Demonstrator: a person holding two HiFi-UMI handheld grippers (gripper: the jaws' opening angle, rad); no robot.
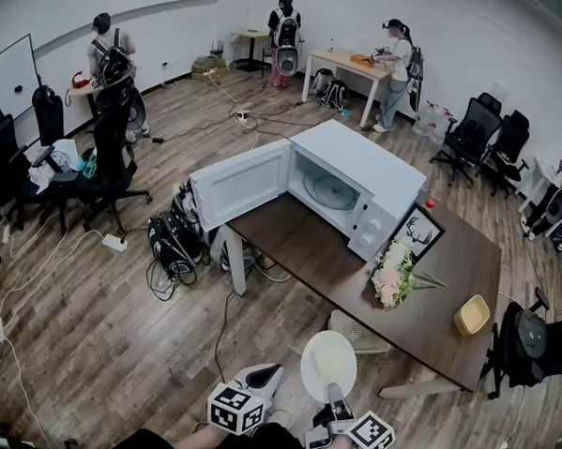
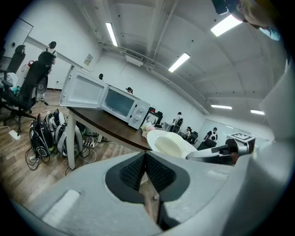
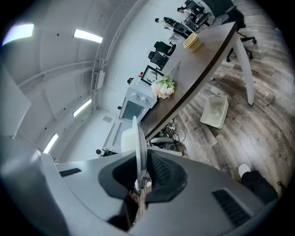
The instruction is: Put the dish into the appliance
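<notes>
A white microwave (image 1: 354, 180) stands on the brown table (image 1: 299, 248), its door (image 1: 238, 184) swung wide open to the left and the turntable showing inside. My right gripper (image 1: 333, 392) is shut on the rim of a white dish (image 1: 328, 364), held low over the floor short of the table's near edge. In the right gripper view the dish (image 3: 138, 143) stands edge-on between the pads of the gripper (image 3: 139, 159). My left gripper (image 1: 273, 371) hangs just left of the dish, shut and holding nothing. The left gripper view shows its jaws (image 2: 145, 154) together, with the dish (image 2: 168, 144) and microwave (image 2: 115, 102) beyond.
On the table right of the microwave are a framed picture (image 1: 418, 232), a bunch of flowers (image 1: 392, 272) and a yellow bowl (image 1: 472, 315). A white basket (image 1: 358, 334) sits under the table edge. Bags and cables (image 1: 172, 241) lie by the table leg. Office chairs and several people stand further off.
</notes>
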